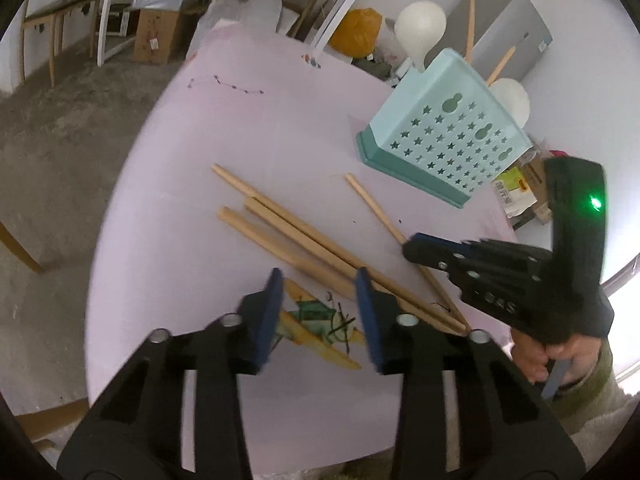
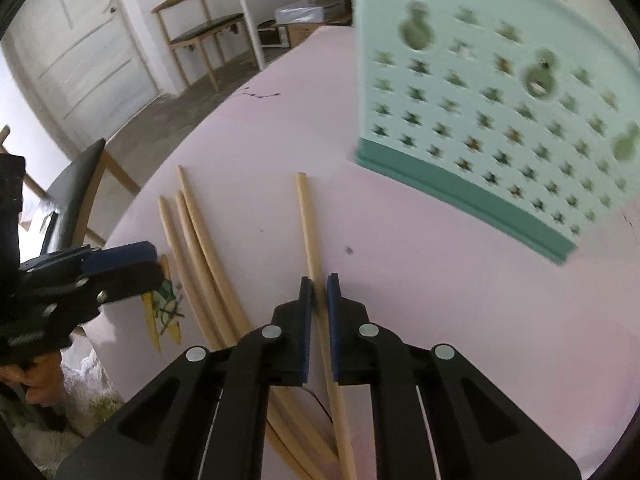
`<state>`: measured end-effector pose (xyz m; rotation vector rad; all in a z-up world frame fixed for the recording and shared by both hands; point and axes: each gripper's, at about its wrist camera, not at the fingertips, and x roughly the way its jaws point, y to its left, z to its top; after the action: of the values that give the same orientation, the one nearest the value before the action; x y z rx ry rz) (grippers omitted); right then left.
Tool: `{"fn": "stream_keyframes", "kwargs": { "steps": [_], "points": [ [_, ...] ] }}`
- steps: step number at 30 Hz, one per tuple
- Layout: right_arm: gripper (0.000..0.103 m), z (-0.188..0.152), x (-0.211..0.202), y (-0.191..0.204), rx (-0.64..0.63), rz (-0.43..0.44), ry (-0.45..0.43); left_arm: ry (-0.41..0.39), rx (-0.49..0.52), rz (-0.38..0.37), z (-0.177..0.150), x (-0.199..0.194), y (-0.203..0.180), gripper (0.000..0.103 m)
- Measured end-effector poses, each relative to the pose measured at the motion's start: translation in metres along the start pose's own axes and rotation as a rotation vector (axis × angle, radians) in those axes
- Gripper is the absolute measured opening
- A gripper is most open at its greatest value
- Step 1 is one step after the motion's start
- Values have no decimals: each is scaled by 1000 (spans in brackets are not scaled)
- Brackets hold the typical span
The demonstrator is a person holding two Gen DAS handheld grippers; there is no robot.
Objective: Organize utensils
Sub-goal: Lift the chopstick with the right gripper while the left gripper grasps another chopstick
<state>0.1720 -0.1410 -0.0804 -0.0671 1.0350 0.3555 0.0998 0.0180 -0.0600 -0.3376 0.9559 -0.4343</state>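
Three wooden chopsticks [image 1: 288, 232] [image 2: 192, 248] lie side by side on the pink table [image 1: 240, 128]. A fourth chopstick [image 1: 376, 208] [image 2: 308, 220] lies apart to their right, and my right gripper [image 2: 319, 280] [image 1: 408, 246] is shut on its middle, low at the table. My left gripper [image 1: 320, 284] [image 2: 148, 258] hovers over the near ends of the three. Its jaws stand apart, with only the table's drawing between them. A pale teal utensil holder [image 1: 440, 136] [image 2: 480, 100] with star holes stands at the back right, holding white spoons [image 1: 420, 24] and chopsticks.
A painted drawing [image 1: 316, 320] marks the cloth near the front edge. The table's left edge drops to a concrete floor [image 1: 60, 140]. Wooden chairs [image 2: 196, 32], a cardboard box [image 1: 156, 36] and bags stand beyond. A person's hand [image 1: 548, 356] holds the right gripper.
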Motion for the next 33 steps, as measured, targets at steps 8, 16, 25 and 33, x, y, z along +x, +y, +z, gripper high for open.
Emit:
{"fn": "stream_keyframes", "kwargs": {
  "steps": [8,16,25,33],
  "points": [
    [8,-28,-16,-12,42,-35,-25,20,36,50,12,22,-23,14],
    [8,-47,-21,0,70,-14,-45,25,121,102,17,39,-50,14],
    [7,-56,-28,-21,149,-94,-61,9,349,212,15,41,-59,13],
    [7,-72,-40,-60,288,-103,-67,26,245,204,30,25,-19,11]
  ]
}}
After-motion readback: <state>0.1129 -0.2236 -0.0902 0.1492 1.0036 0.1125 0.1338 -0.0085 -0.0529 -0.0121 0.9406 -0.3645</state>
